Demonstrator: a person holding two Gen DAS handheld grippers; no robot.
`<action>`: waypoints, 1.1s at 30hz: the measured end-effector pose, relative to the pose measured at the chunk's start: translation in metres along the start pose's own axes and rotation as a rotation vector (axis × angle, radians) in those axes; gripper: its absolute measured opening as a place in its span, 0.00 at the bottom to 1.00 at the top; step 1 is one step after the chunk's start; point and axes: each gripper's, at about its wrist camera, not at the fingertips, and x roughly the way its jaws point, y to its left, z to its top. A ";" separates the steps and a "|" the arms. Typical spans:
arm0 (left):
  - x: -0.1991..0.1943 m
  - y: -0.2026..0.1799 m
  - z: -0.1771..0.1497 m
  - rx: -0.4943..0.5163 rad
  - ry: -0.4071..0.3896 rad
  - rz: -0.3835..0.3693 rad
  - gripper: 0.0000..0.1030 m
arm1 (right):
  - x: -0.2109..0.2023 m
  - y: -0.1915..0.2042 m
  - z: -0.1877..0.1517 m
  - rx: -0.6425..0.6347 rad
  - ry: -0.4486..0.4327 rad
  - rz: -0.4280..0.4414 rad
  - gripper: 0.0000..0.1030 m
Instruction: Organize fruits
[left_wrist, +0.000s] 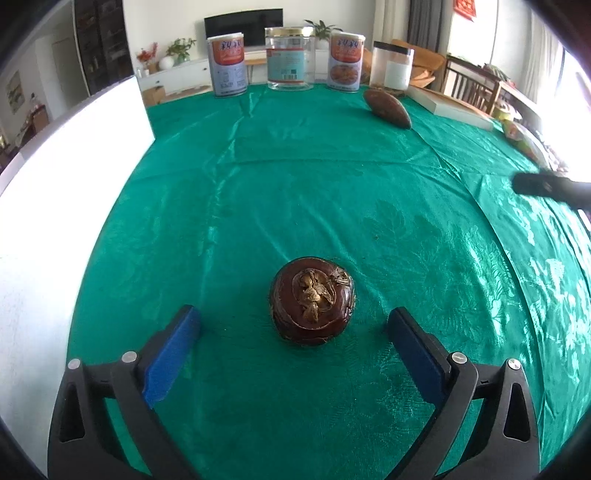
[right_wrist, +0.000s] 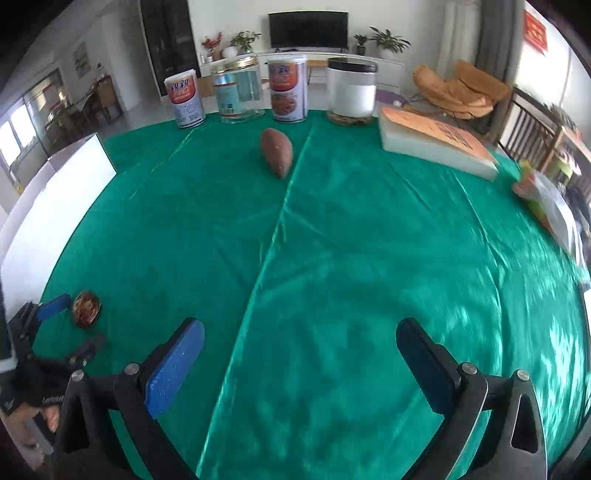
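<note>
Fingers of the left gripper stand wide apart and hold nothing, their blue pads reaching toward either side of a small, dark brown, round fruit that sits on the green cloth of the counter, just ahead of the tips and a touch right of centre. From the right wrist view the same fruit shows far off to the left, beside the left gripper's blue pad. The right gripper is also spread wide and empty, hovering over bare cloth, well apart from anything.

A long reddish-brown sweet potato lies farther back, near the row of jars and cans at the far edge.

Trouble could come from the fruit's shape, I'd judge: it looks smooth and rounded, so if the pads close off-centre it may squirt out or roll across the slick satin. It is not yet fully between the pads, so closing now might only nip its near edge. The cloth is wrinkled and glossy; a low pad could snag a fold and drag it.
</note>
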 end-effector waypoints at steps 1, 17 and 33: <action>0.000 0.000 0.000 -0.001 0.000 0.002 0.99 | 0.012 0.002 0.016 -0.005 -0.008 0.007 1.00; 0.001 0.000 0.001 -0.011 0.001 0.004 1.00 | 0.132 0.015 0.128 0.010 0.021 0.008 0.42; 0.002 0.000 0.002 -0.009 0.001 0.007 1.00 | 0.001 -0.030 -0.021 0.327 0.162 0.315 0.34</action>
